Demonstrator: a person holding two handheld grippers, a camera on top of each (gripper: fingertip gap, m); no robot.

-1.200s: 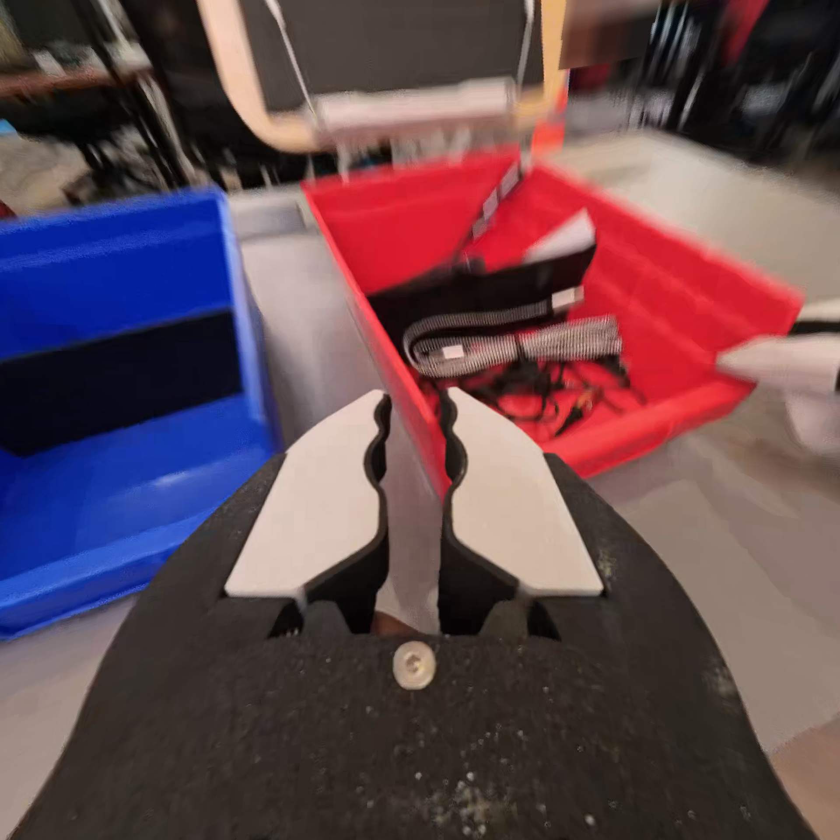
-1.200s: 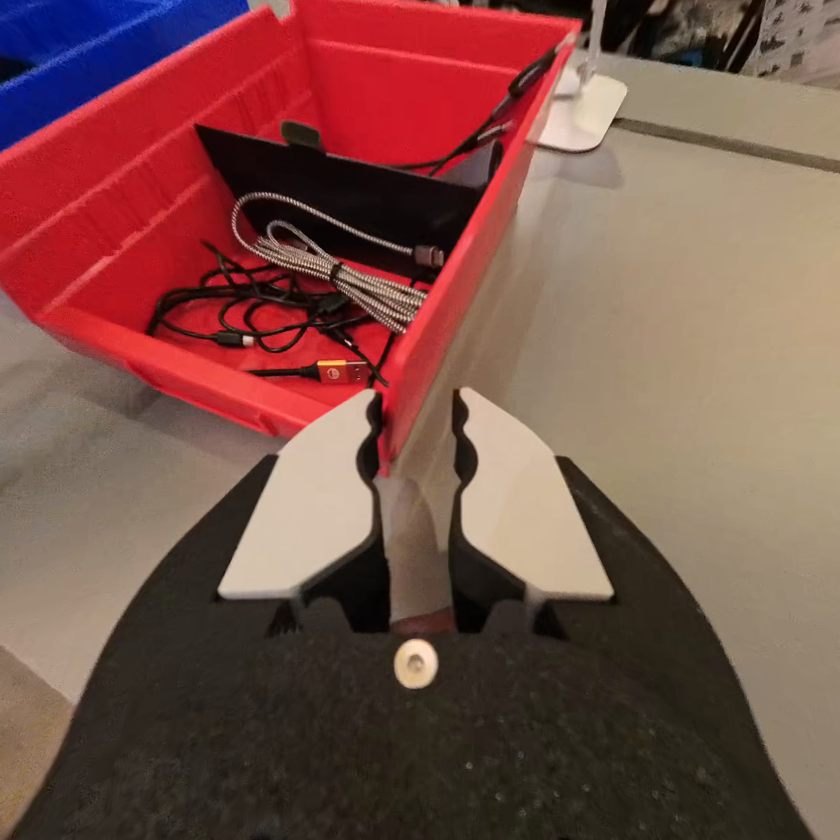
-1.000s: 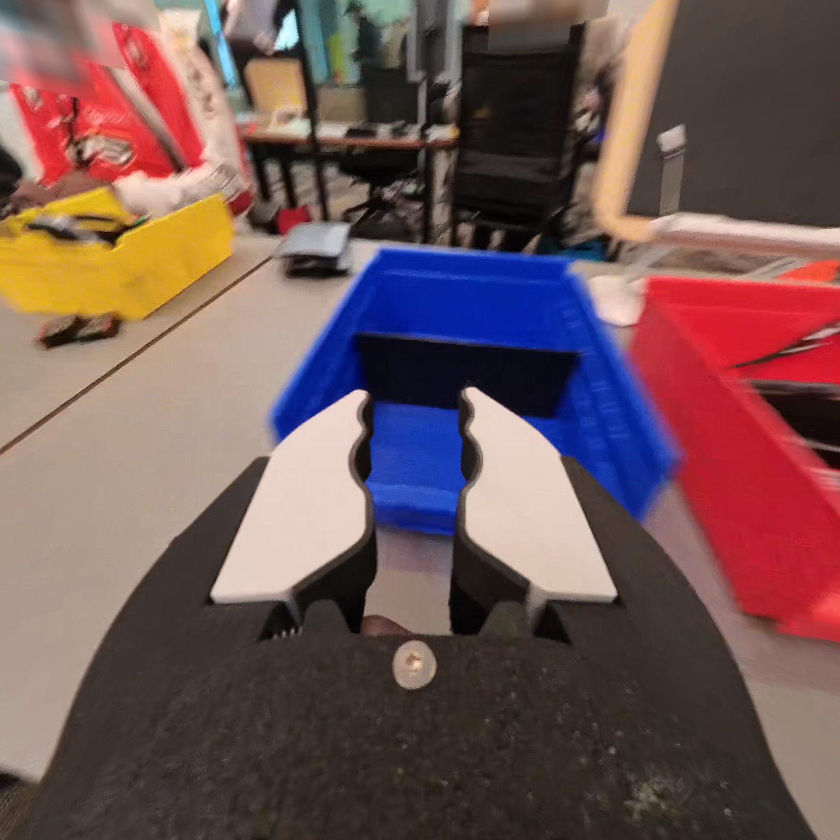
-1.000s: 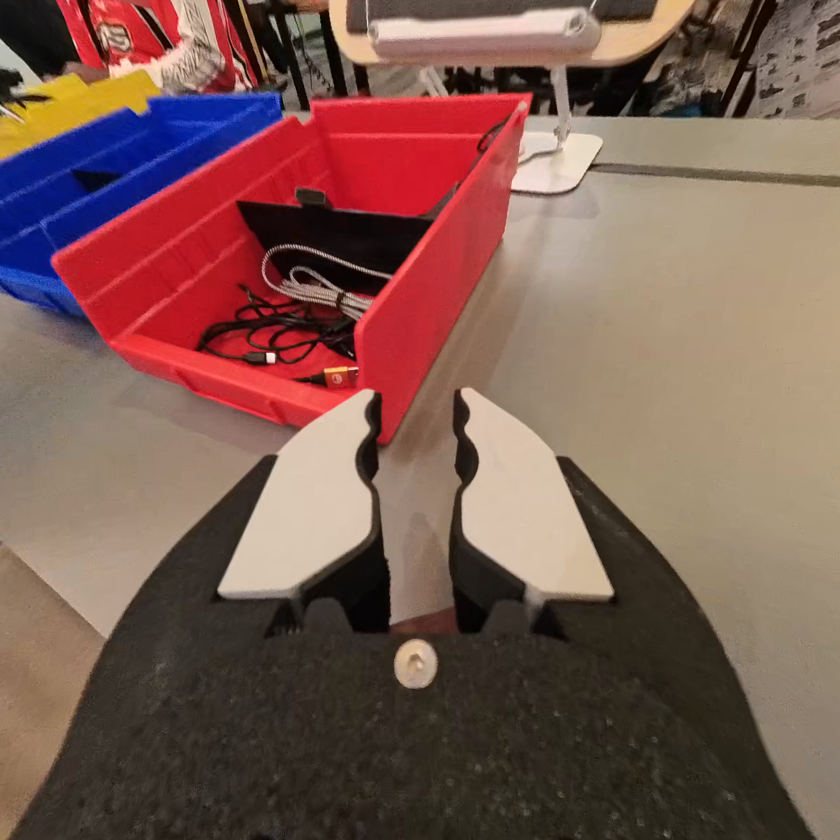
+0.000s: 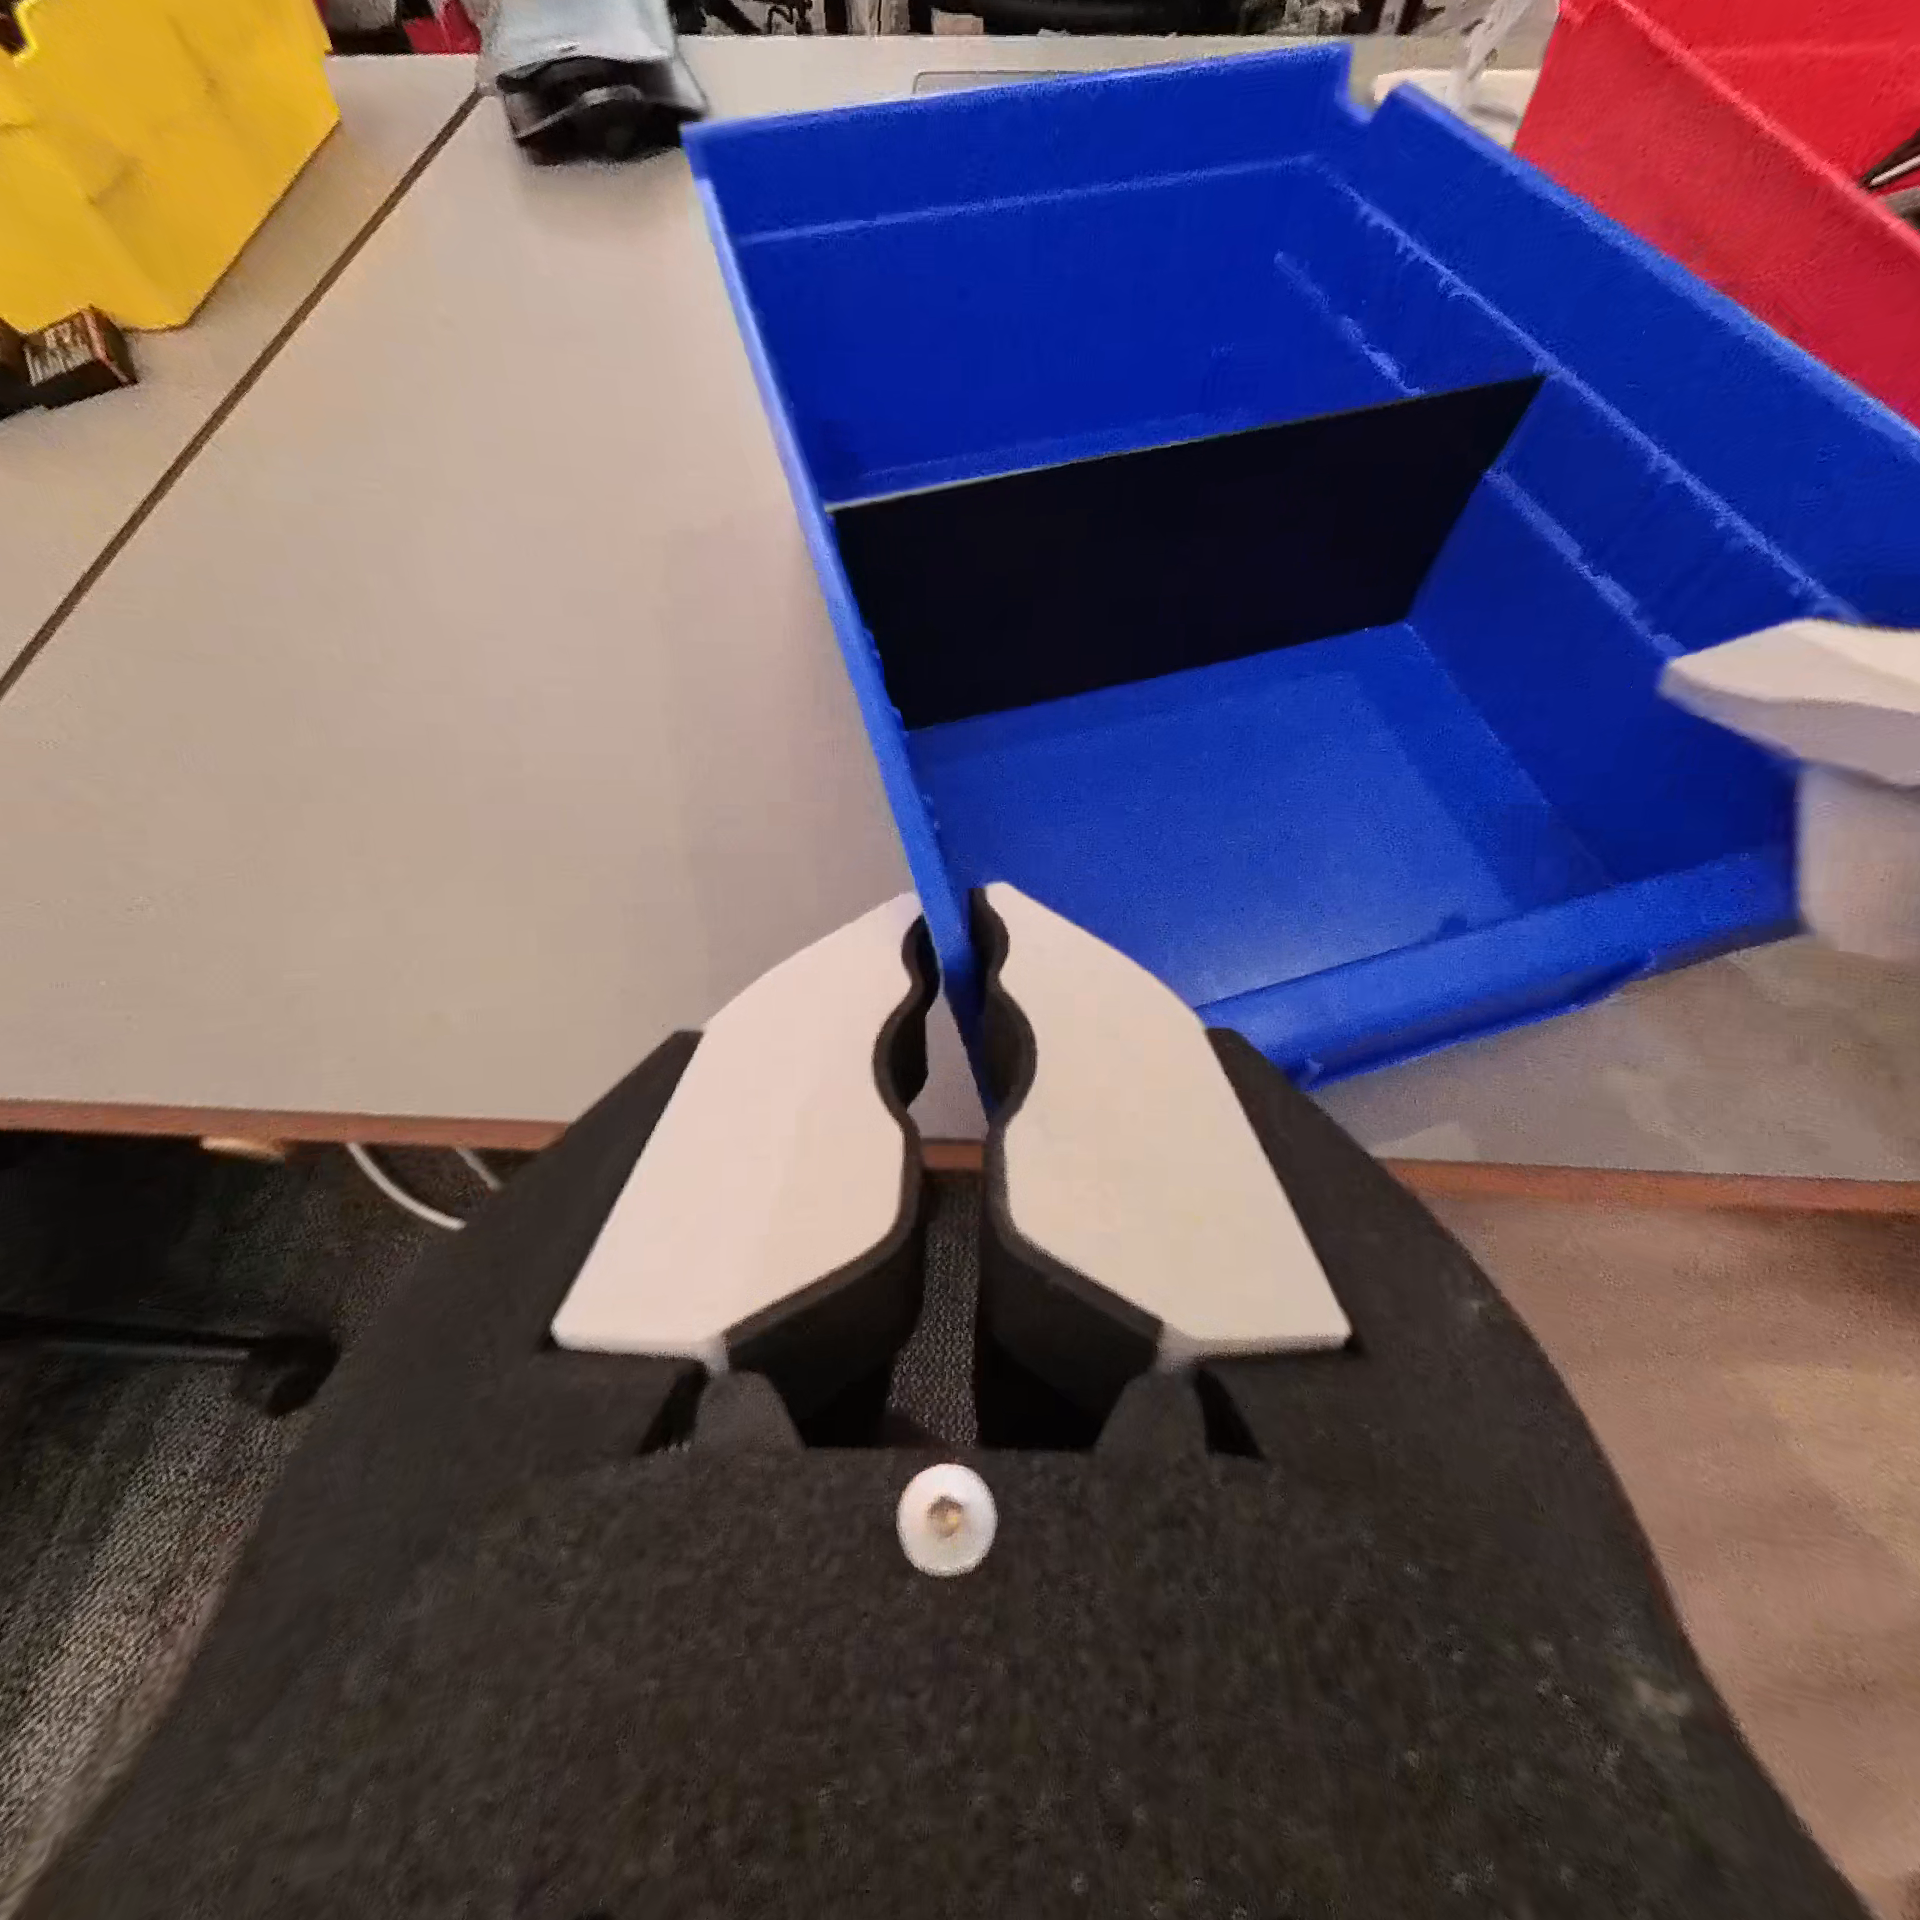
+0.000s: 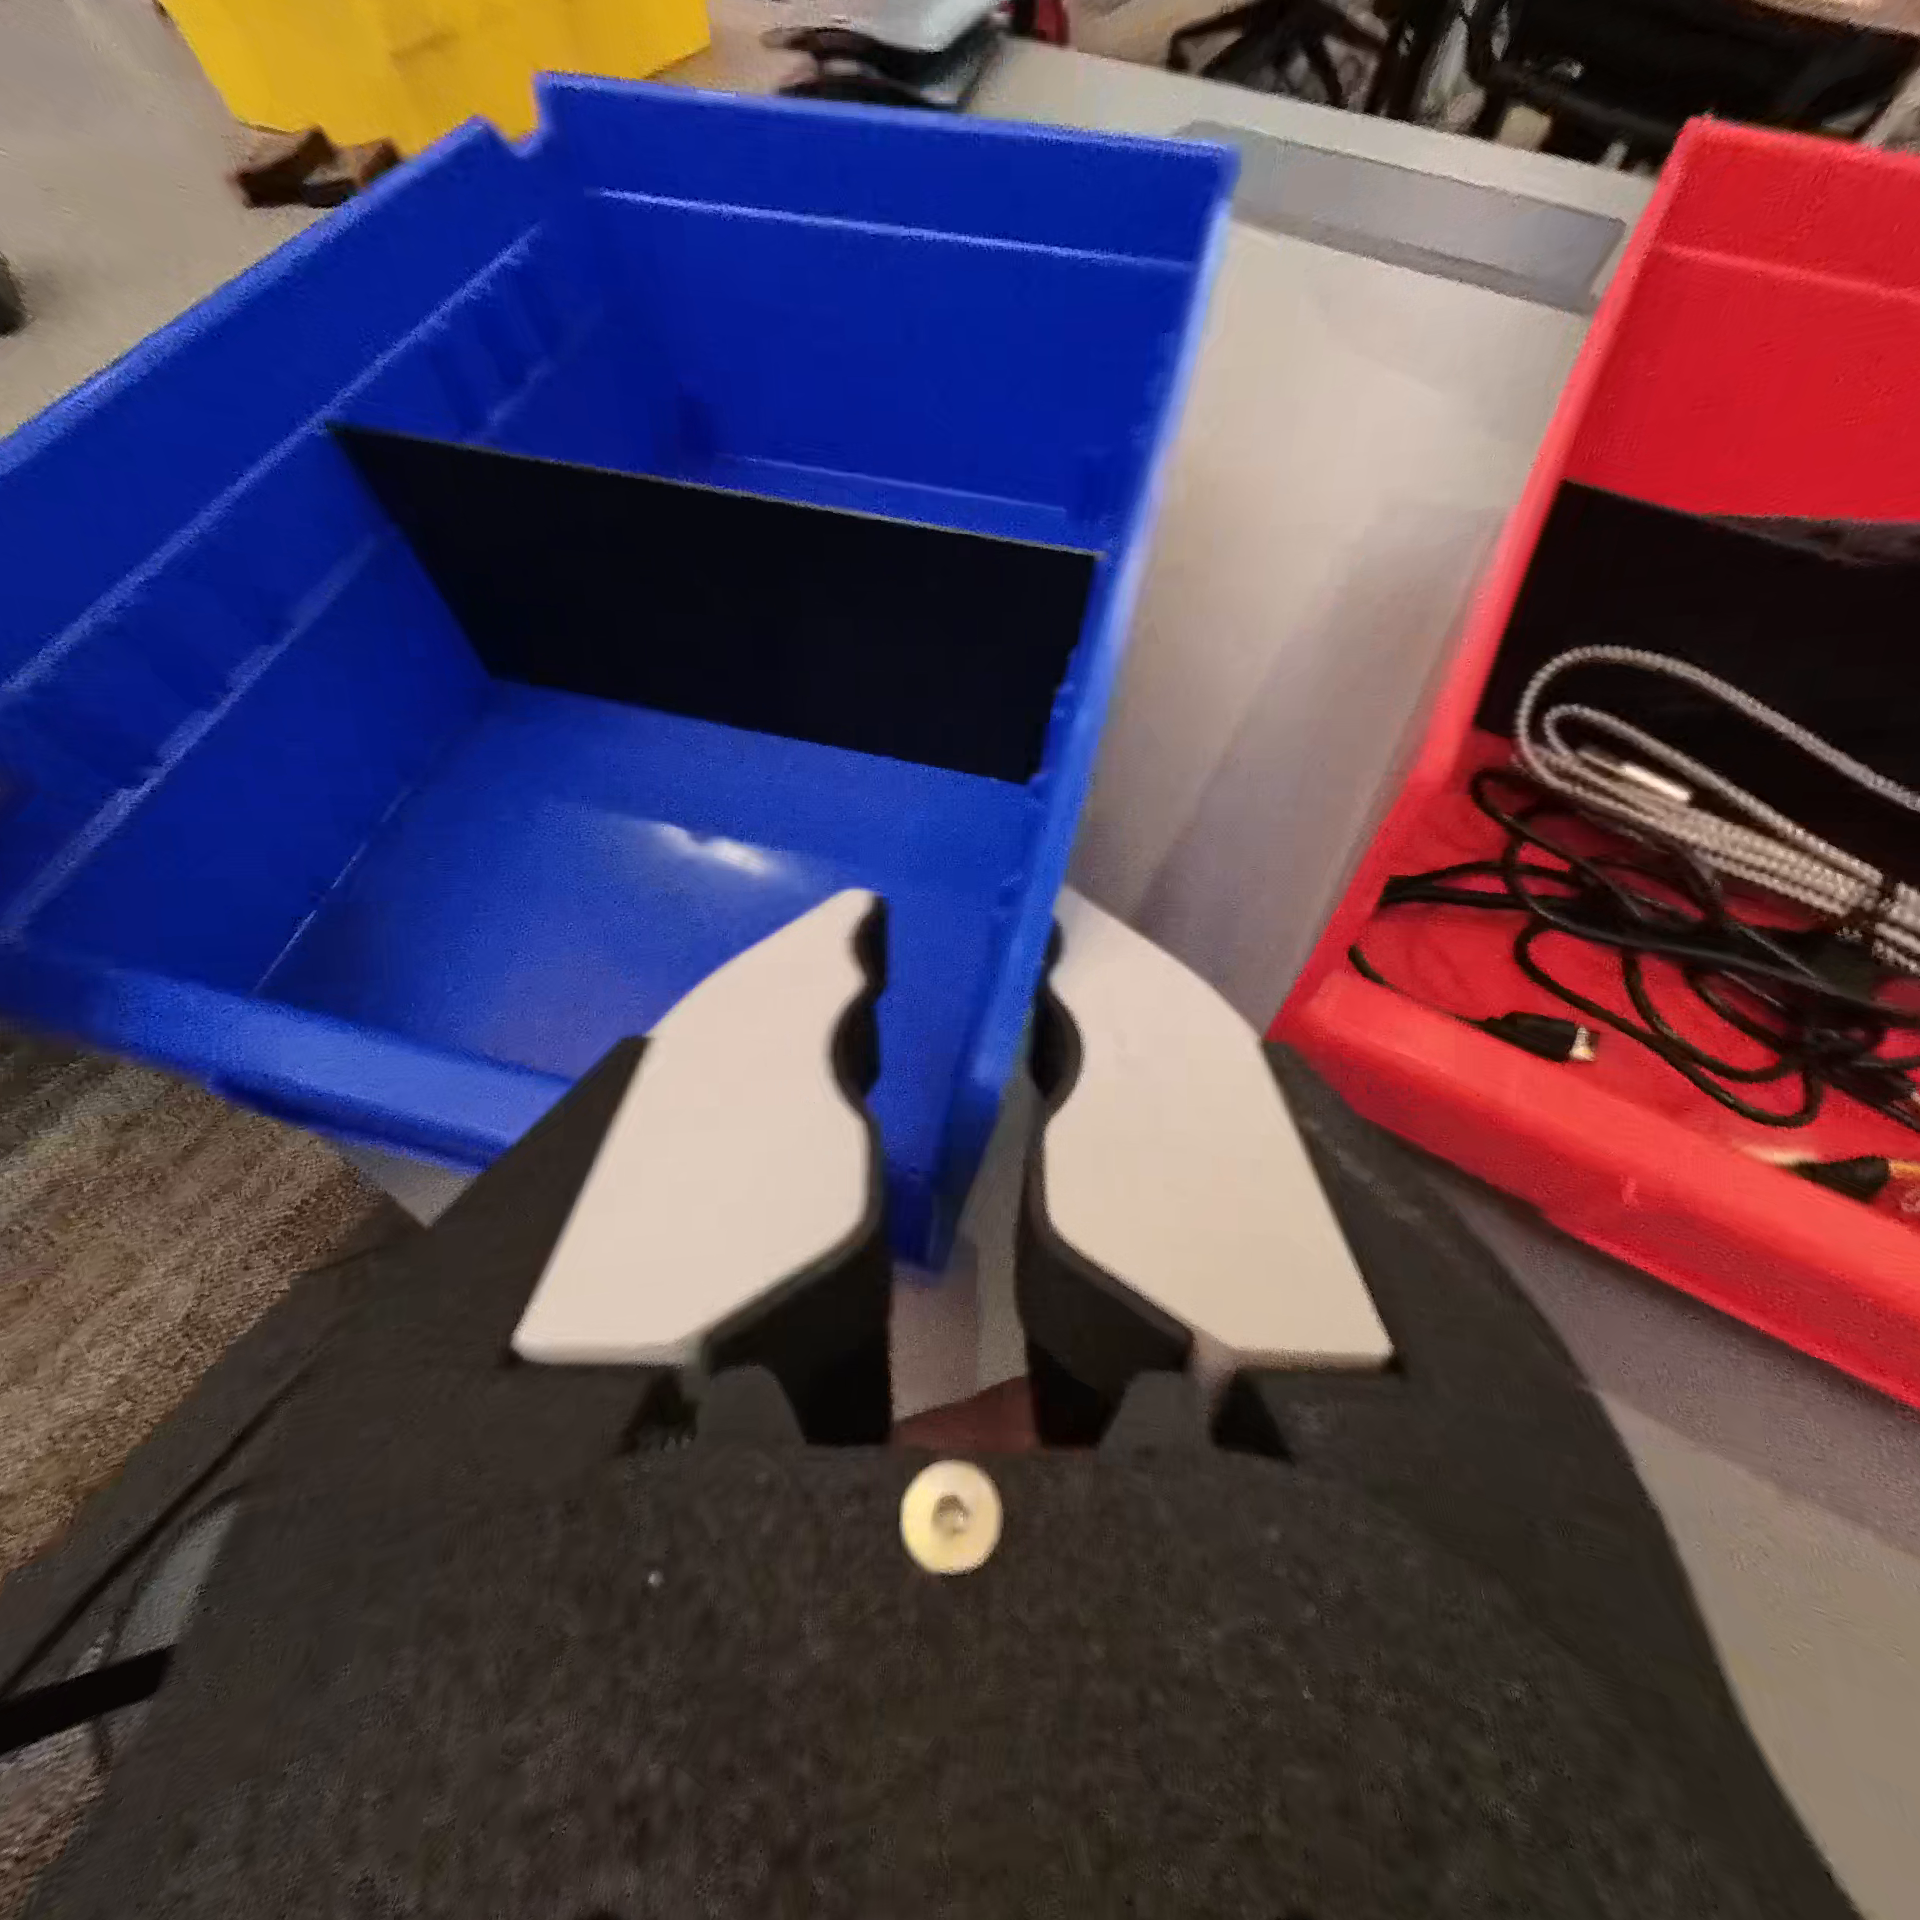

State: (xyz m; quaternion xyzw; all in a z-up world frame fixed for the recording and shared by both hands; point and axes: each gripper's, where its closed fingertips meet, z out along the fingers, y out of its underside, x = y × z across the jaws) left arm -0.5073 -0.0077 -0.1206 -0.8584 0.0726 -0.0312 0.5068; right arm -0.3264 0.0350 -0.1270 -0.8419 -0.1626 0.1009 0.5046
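One blue plastic bin (image 5: 1299, 343) with one black divider (image 5: 1143, 540) sat on the grey table (image 5: 416, 623). The left gripper (image 5: 957, 935) pinched the bin's left wall; the right gripper (image 6: 961, 940), jaws spread, straddled its right wall. One red bin (image 6: 1714, 416) holding tangled cables (image 6: 1683, 883) stood right of it.

A black divider (image 5: 1132, 540) splits the blue bin (image 5: 1621, 935); both compartments lie open from above, red bin (image 6: 1704, 436) near beside.

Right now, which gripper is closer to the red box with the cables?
Right. The right gripper straddles the blue bin's wall on the side facing the red box. The left gripper pinches the blue bin's opposite wall, farther from it.
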